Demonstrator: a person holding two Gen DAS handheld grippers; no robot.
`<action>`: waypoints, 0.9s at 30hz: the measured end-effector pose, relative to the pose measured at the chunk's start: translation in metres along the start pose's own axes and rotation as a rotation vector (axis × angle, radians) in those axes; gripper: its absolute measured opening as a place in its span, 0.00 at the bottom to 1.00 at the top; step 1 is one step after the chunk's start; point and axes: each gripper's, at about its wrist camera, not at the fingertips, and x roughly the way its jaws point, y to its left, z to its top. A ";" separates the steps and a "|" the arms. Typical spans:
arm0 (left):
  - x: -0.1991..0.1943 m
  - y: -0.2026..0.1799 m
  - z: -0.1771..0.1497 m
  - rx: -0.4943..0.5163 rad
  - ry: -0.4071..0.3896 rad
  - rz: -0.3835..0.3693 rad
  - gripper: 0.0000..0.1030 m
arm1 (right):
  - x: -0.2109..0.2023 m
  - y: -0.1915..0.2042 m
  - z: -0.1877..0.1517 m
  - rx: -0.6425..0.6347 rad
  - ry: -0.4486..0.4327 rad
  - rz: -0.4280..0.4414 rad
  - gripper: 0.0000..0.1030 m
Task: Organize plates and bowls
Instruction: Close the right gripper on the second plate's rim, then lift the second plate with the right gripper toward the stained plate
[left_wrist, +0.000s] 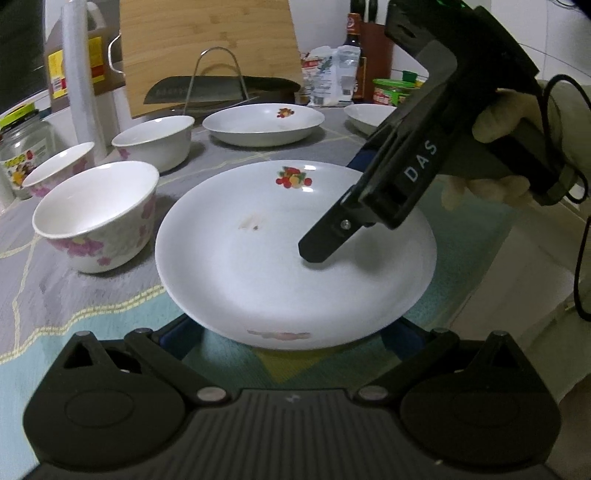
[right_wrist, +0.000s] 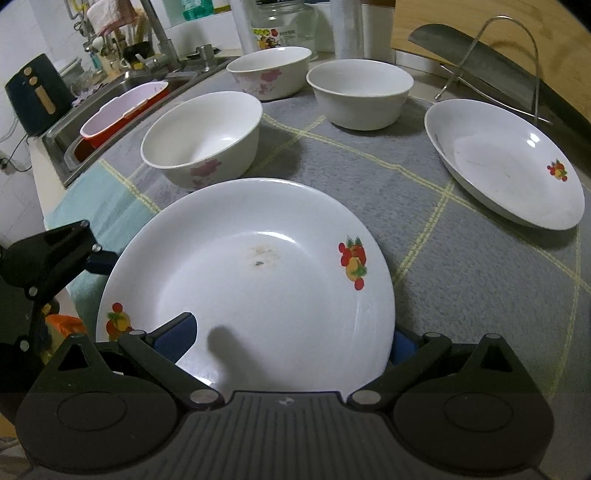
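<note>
A white plate with fruit prints lies on the grey and teal mat. My right gripper stands over its near-right rim, one blue pad above the plate and the other beyond the rim; the jaws are apart. In the left wrist view one of its fingers reaches into the plate. My left gripper is open at the plate's near edge, its blue pads wide apart below the rim. Two more plates lie behind, the first also in the right wrist view. Three bowls stand left.
A metal rack with a cleaver and a bamboo board stands at the back. Jars and bottles line the rear. A sink with a red tub lies beyond the mat's left end. The counter's edge runs at the right.
</note>
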 end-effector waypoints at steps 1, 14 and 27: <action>0.001 0.001 0.001 0.005 0.000 -0.006 0.99 | 0.000 -0.001 0.000 -0.004 0.000 0.006 1.00; 0.002 0.004 0.002 0.029 -0.007 -0.025 0.99 | 0.000 -0.023 0.009 0.029 -0.035 0.150 1.00; 0.002 0.003 0.006 0.058 0.010 -0.015 0.99 | -0.001 -0.030 0.016 0.036 -0.001 0.154 0.88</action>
